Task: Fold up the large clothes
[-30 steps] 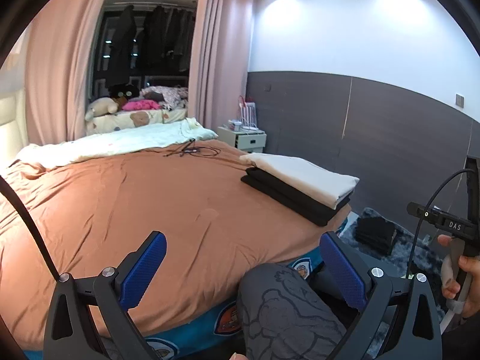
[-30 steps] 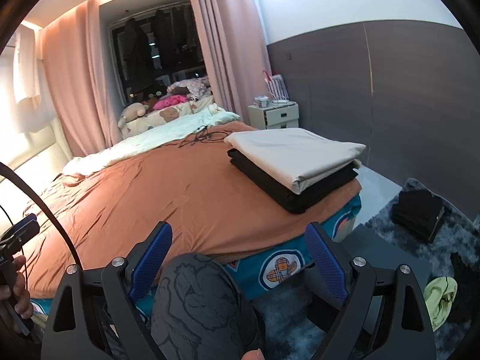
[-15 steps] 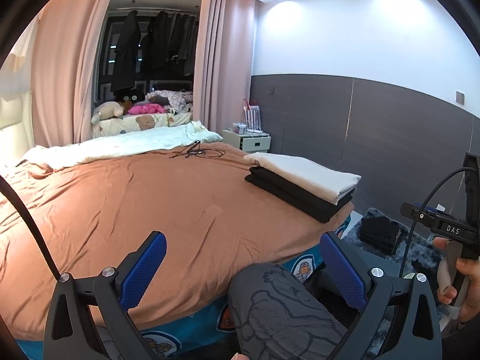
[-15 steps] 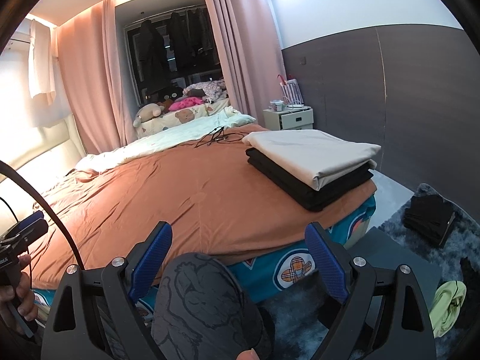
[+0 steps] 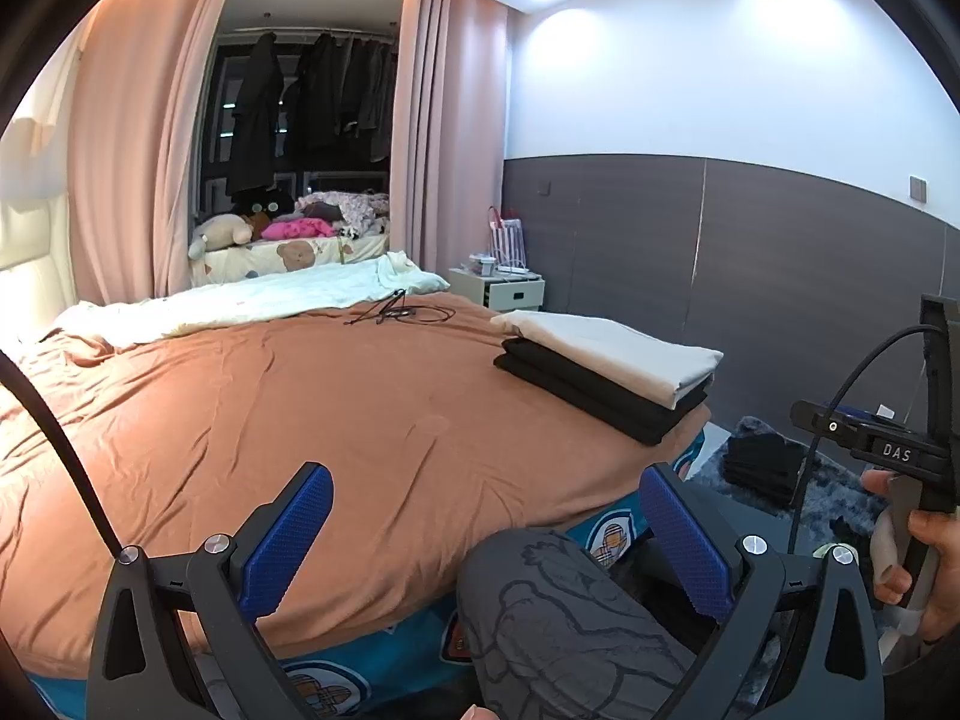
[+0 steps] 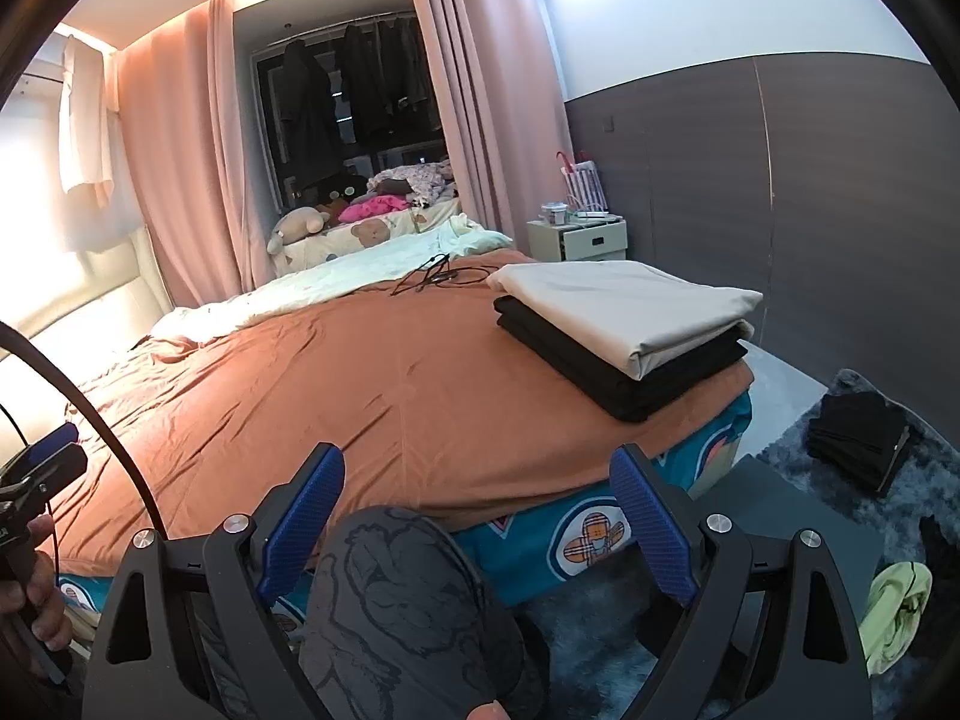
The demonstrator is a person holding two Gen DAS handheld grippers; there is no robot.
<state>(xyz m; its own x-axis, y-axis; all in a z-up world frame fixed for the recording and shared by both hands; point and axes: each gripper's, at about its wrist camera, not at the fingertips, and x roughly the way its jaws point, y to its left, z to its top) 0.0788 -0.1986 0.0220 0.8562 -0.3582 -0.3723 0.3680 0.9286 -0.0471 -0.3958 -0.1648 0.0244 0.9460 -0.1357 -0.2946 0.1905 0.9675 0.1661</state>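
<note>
We are in a home bedroom, our bed (image 5: 252, 420) under an orange cover, pink curtains (image 5: 138, 144), a white nightstand (image 6: 579, 238), soft toys (image 5: 219, 234) on the window ledge, coats (image 6: 354, 81) hanging behind.

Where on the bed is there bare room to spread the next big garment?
The orange cover lies bare between the white quilt at the far end, the folded stack at the right edge and the near edge. It is crowded near the stack, and a black cable lies just left of its far end.
</note>
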